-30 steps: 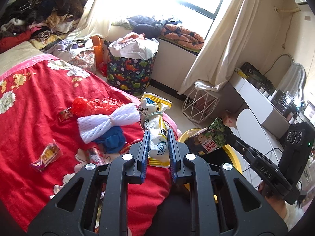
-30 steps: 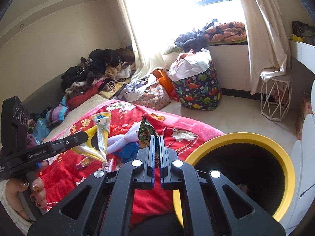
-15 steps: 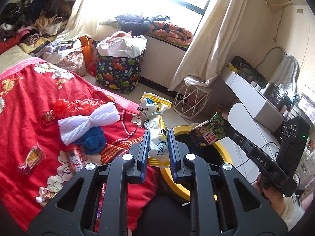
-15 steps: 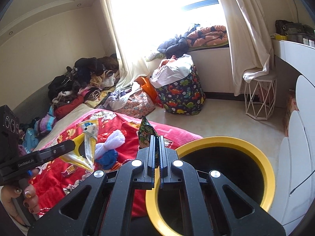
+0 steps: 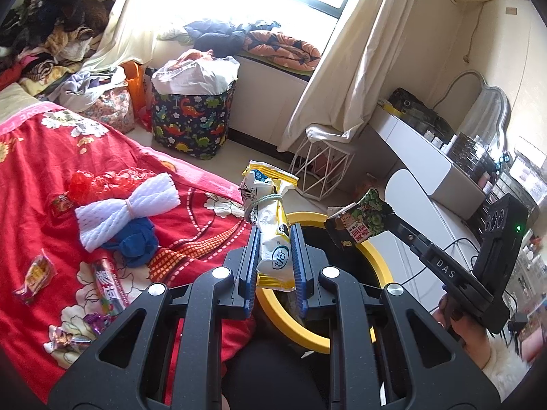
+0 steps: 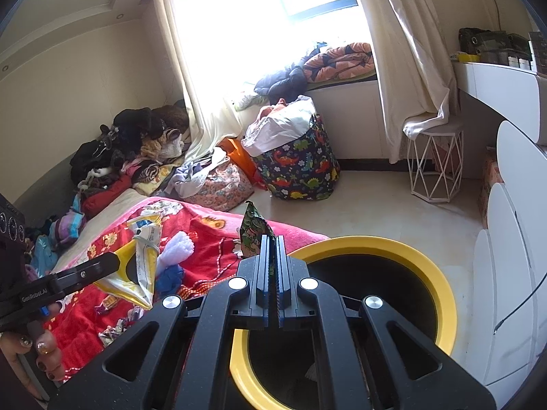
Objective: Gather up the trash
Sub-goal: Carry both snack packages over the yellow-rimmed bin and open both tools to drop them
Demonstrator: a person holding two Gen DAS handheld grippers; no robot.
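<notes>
Both hand-held grippers loaded beside the bin.
The left hand-held gripper [image 5: 275, 256] clamps a crumpled yellow-and-white plastic snack bag tied with a rubber band [image 5: 270, 235]; the right hand-held gripper [image 6: 272, 266] is clenched on a small green printed foil wrapper [image 6: 253, 230]. Both hang over the near rim of the round yellow-rimmed black trash bin [image 6: 441, 294], beside the red floral bed blanket [image 5: 30, 157] strewn with loose wrappers.

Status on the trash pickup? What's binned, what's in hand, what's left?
Binned: something pale lies at the bottom of the yellow-rimmed bin; what it is can't be told. In hand: the left hand-held gripper clamps a yellow-white wrapper; the right hand-held gripper is shut on a green snack packet, both near the bin. Left: small candy wrappers, red plastic and white foam netting on the red blanket.
</notes>
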